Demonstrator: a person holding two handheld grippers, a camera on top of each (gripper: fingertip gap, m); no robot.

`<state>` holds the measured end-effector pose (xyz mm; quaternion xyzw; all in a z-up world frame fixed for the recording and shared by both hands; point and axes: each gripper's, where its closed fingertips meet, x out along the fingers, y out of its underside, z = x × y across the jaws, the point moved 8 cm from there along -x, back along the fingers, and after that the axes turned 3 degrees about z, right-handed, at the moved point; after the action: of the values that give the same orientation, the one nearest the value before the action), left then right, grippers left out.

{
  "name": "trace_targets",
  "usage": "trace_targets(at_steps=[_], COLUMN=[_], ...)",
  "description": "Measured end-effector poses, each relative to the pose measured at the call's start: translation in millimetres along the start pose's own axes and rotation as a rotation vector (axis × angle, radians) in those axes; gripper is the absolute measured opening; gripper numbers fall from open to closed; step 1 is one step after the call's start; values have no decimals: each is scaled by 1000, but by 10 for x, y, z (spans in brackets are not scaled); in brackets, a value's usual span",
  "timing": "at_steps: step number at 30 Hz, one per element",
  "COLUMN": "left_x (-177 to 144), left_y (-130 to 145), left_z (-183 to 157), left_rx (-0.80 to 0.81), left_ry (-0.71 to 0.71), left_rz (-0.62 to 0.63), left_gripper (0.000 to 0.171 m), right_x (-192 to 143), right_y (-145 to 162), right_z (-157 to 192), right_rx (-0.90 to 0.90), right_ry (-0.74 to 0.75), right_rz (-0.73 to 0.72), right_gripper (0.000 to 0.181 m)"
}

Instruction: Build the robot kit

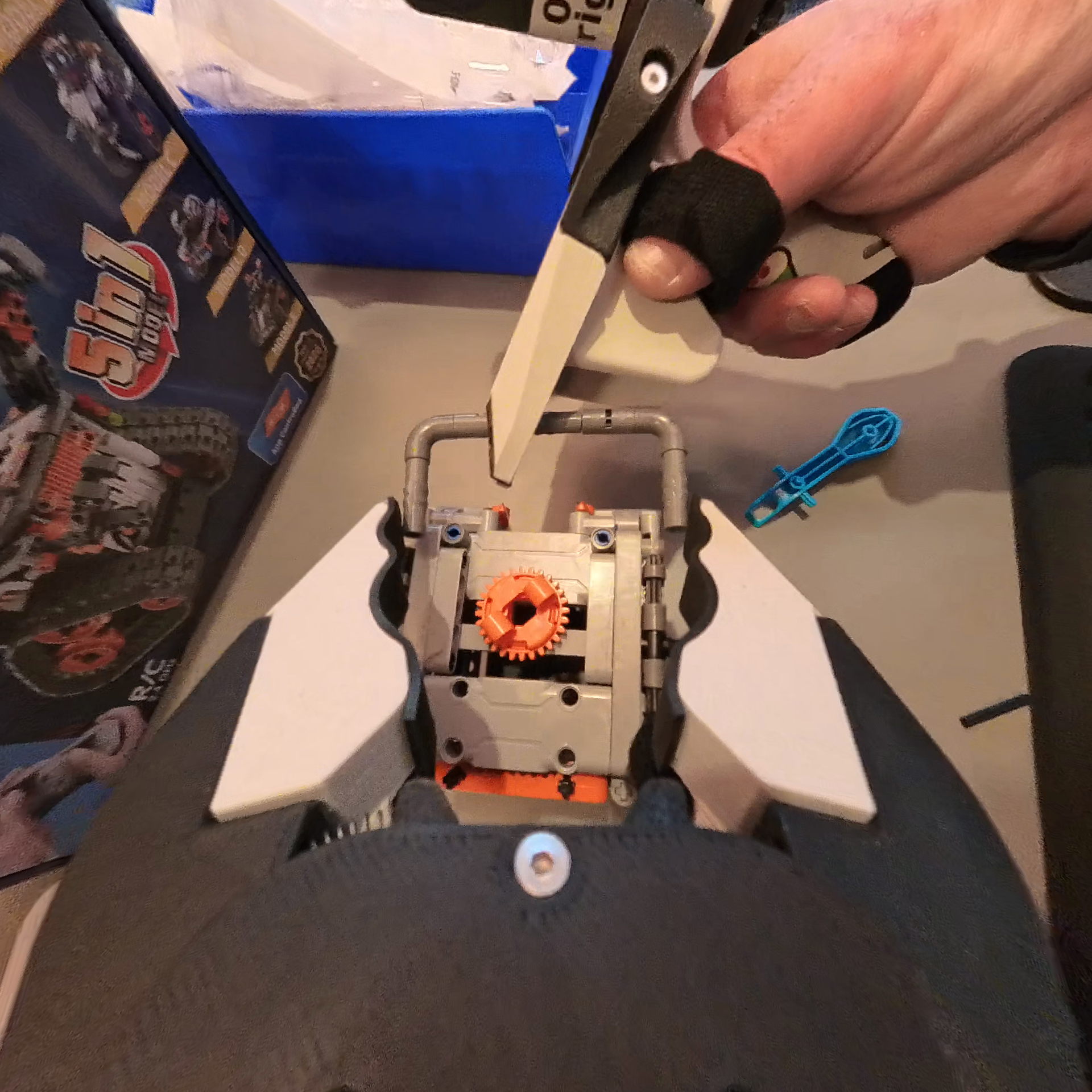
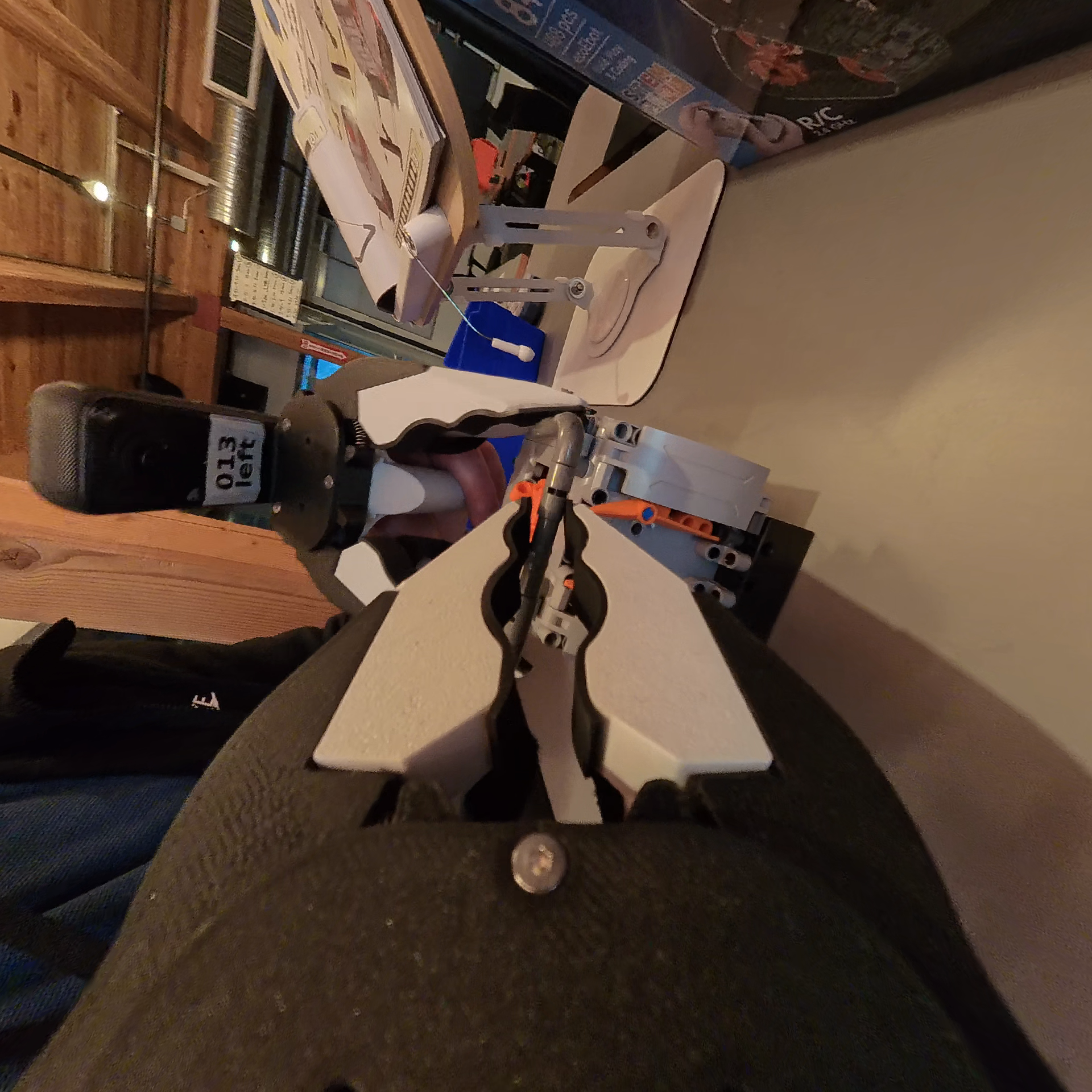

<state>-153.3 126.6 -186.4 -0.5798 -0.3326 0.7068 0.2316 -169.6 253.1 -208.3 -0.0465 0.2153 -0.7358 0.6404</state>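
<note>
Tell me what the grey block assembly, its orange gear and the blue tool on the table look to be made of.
Grey block assembly: moulded hard plastic, matte, judging by its pin holes and crisp seams. Orange gear: the same kind of plastic, slightly glossy, with evenly moulded teeth. Blue tool: thin plastic, possibly translucent; its openwork ribs suggest moulding. The left gripper holds the assembly, the right gripper its grey hoop.

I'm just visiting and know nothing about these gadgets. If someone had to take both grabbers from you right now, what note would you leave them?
Left gripper: shut on the grey brick assembly, orange gear facing up.
Right gripper: shut on the grey tube loop at the assembly's far end, coming in tilted from above.
Nearby on the table: blue plastic tool to the right, untouched; kit box to the left; blue bin behind.
Keep both grips; whether the loop is fully seated, I cannot tell.
</note>
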Motion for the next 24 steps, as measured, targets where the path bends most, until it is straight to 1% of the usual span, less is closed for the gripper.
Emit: trace_targets(at_steps=[5, 8, 11, 16, 20, 22, 24], left_x=[-35, -10, 25, -2, -103, -140, -108], left_y=[6, 25, 67, 79, 50, -19, -93], left_z=[73, 109, 114, 104, 118, 86, 32], left_rx=[-66, -51, -42, -37, -6, 59, 112], left_ry=[82, 71, 72, 79, 17, -18, -38], left_rz=[-32, 2, 52, 53, 33, 18, 52], left_gripper=[93, 95, 94, 93, 99, 103, 106], right_x=[14, 4, 20, 30, 53, 56, 63], right_y=[5, -14, 2, 1, 12, 5, 1], right_z=[-3, -24, -54, -71, -92, -80, -70], right_rx=[-14, -14, -14, -4, -1, -10, -14], right_ry=[-15, -21, -5, 22, 52, 65, 76], right_rz=[-31, -56, -45, -31, -7, 2, 6], right_gripper=[9, 6, 3, 3, 3, 3, 3])
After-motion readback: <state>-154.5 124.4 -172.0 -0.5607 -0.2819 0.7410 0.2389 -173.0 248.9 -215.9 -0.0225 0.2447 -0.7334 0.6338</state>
